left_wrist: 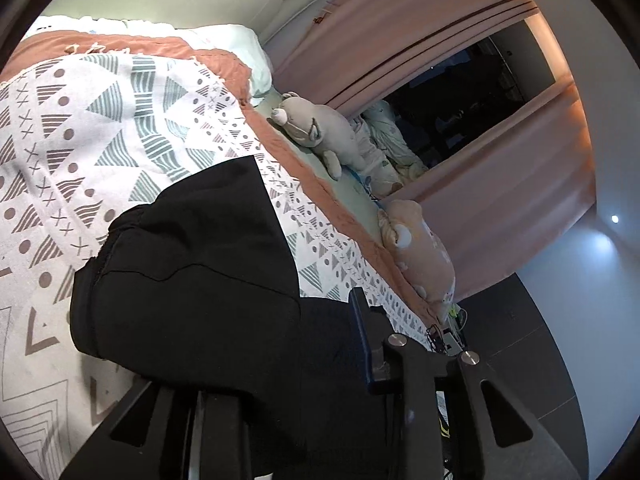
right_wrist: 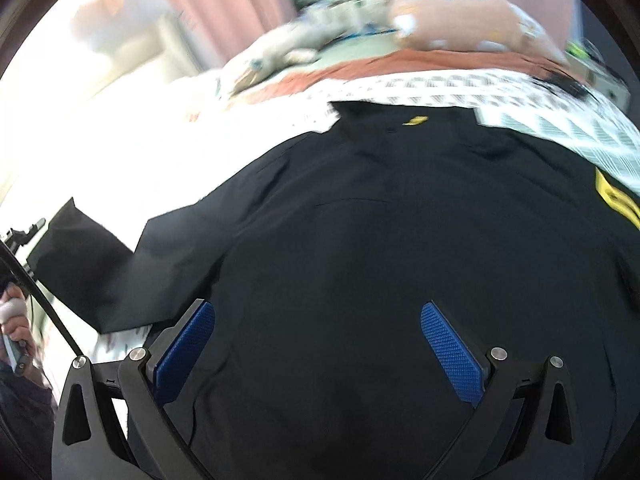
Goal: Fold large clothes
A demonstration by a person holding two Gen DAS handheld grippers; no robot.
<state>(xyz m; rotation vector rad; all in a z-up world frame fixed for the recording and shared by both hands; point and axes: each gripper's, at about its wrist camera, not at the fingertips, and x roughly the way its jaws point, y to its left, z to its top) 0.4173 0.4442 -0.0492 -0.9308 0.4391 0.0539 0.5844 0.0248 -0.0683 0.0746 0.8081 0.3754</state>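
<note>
A large black shirt (right_wrist: 380, 240) with yellow marks lies spread on the patterned bedspread (right_wrist: 540, 100). My right gripper (right_wrist: 318, 344) is open just above its lower part, blue pads (right_wrist: 452, 354) wide apart with nothing between them. In the left wrist view the black cloth (left_wrist: 192, 272) drapes over my left gripper (left_wrist: 304, 364). One blue pad (left_wrist: 362, 336) shows beside the cloth and the other finger is hidden under it. The left gripper seems shut on the shirt. One sleeve (right_wrist: 100, 272) sticks out to the left.
The bed has a white, grey and brown patterned cover (left_wrist: 100, 120) with a rust-coloured border. Stuffed toys (left_wrist: 316, 128) and an orange plush (left_wrist: 424, 252) lie along its far edge. Pink curtains (left_wrist: 500, 200) and a dark window stand behind. A pillow (left_wrist: 240, 48) lies at the head.
</note>
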